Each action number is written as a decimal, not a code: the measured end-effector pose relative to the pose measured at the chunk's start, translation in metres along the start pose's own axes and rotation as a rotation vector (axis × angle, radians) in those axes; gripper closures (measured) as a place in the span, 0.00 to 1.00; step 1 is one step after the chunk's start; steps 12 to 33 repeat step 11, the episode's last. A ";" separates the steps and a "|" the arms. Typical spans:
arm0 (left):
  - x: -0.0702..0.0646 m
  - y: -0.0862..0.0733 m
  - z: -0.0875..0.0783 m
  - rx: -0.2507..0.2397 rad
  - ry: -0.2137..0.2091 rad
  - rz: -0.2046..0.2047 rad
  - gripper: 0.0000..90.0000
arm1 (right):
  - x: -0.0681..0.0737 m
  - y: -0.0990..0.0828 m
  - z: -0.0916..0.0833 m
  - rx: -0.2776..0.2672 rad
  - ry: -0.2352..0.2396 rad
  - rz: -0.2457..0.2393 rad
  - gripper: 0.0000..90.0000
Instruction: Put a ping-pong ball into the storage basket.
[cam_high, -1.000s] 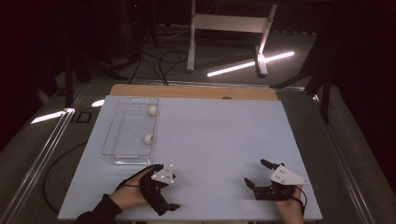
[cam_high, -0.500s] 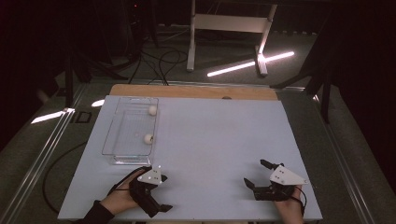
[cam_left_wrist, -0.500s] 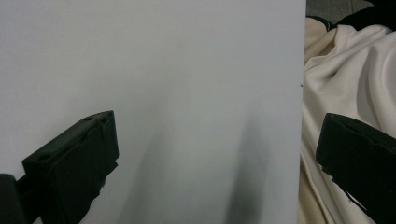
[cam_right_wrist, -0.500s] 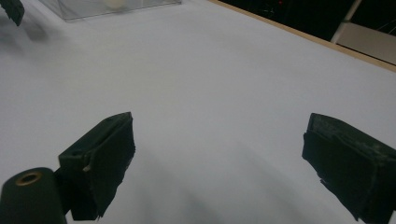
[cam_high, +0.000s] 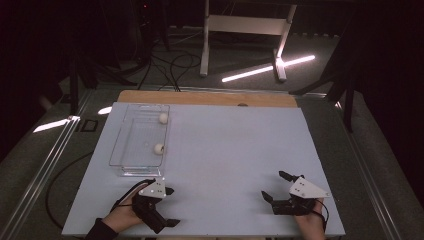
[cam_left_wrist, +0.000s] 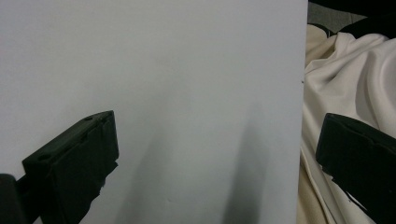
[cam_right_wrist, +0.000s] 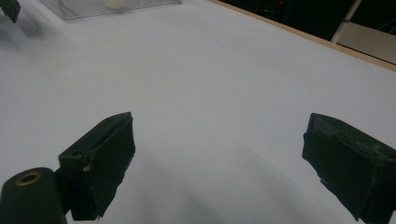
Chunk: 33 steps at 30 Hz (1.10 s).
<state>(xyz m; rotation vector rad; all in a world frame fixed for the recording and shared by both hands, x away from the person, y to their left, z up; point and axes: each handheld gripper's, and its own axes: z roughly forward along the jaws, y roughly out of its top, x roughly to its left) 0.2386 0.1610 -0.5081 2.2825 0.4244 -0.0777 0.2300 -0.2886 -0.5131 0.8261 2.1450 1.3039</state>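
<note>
Both grippers rest near the table's front edge, jaws spread and holding nothing

Left gripper (cam_high: 169, 206) sits at the near left of the white table (cam_high: 235, 150), held by a hand (cam_high: 122, 216), its jaws wide apart and turned toward the front edge, where pale cloth (cam_left_wrist: 345, 84) shows past the rim in its own view; right gripper (cam_high: 277, 186) lies well apart on the near right, jaws also wide apart, pointing left across bare tabletop; just beyond the left gripper stands a clear tray (cam_high: 122, 150) holding a near white ball (cam_high: 158, 148) and a far white ball (cam_high: 163, 117) at its far end
</note>
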 end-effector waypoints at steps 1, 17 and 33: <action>0.000 0.000 -0.001 -0.008 -0.005 -0.003 0.00 | 0.000 0.000 0.000 0.001 0.000 0.000 0.10; 0.001 -0.001 0.000 -0.008 -0.019 -0.008 0.01 | 0.000 0.000 0.001 0.004 0.001 -0.001 0.10; 0.001 -0.001 0.000 -0.008 -0.019 -0.008 0.01 | 0.000 0.000 0.001 0.004 0.001 -0.001 0.10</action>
